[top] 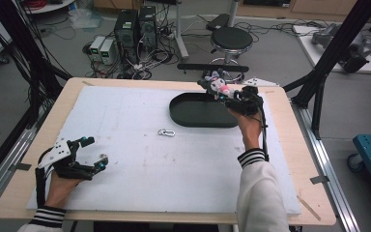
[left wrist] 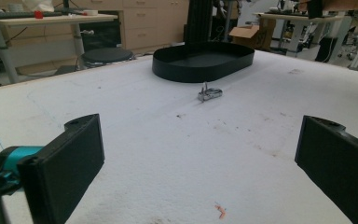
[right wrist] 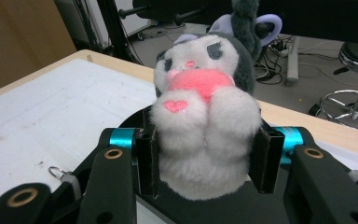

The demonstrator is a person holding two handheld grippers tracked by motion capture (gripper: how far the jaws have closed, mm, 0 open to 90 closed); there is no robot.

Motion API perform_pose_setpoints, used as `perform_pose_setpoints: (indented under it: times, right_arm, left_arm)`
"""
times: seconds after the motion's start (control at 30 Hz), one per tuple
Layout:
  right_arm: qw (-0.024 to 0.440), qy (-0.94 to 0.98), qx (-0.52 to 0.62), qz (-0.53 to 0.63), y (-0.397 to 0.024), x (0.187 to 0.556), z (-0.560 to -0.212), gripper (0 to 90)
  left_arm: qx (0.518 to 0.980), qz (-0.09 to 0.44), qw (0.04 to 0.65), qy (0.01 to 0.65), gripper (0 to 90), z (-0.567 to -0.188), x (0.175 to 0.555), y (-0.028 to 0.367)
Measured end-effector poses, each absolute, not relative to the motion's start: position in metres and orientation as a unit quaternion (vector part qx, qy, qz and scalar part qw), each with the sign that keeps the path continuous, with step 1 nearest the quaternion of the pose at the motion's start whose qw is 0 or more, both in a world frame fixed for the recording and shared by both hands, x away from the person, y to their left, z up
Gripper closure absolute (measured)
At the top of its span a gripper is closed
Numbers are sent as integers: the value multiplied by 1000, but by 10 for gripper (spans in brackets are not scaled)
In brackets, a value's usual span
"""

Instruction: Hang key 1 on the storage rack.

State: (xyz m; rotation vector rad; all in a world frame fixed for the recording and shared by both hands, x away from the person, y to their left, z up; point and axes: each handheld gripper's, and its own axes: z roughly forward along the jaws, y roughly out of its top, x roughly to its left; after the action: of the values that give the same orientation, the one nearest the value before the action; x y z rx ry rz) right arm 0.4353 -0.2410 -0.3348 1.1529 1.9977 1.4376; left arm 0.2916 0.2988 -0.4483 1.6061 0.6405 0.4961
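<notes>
My right gripper (top: 224,94) is shut on a small plush toy (right wrist: 205,116), white and grey with a pink heart, held above the far right rim of a black oval tray (top: 200,112). The plush toy (top: 216,82) sticks out past the jaws toward the table's far edge. My left gripper (top: 95,152) rests open at the near left of the white mat (top: 140,159), nothing between its jaws. A small metal clip (top: 166,132) lies on the mat just in front of the tray; the clip (left wrist: 209,94) also lies ahead of the left gripper, before the tray (left wrist: 203,60).
The white mat covers most of the wooden table (top: 294,159). Beyond the far edge stand a black stool (top: 231,39), computer towers (top: 135,29) and tangled cables on the floor. Black frame posts (top: 333,53) rise at the right.
</notes>
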Motion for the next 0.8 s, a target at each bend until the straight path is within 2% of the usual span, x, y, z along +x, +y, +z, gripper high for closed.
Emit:
perform_pose_setpoints:
  times: [0.33,0.47,0.53,0.63,0.7,0.73,0.8]
  right_arm:
    - [209,716,415,521,-240,439,-338,542]
    - [204,715,416,524,-240,440,-339,512]
    - [203,720,416,516,-239,440,-340,418]
    - [202,727,431,496,-237,442,-344,138]
    - [206,735,433,480,-236,442,-346,83]
    - [208,736,431,478,-235,442,-346,6]
    - [209,735,431,479,-234,441,-345,7]
  left_arm:
    - [696,222,624,277,17,-449,291,299]
    - [696,222,624,277,17,-449,291,299]
    - [697,222,624,276,17,-449,291,299]
    - [696,223,624,275,17,-449,290,299]
    - [696,223,624,276,17,-449,290,299]
    - [696,223,624,275,17,-449,290,299]
    - [696,223,624,276,17,-449,290,299]
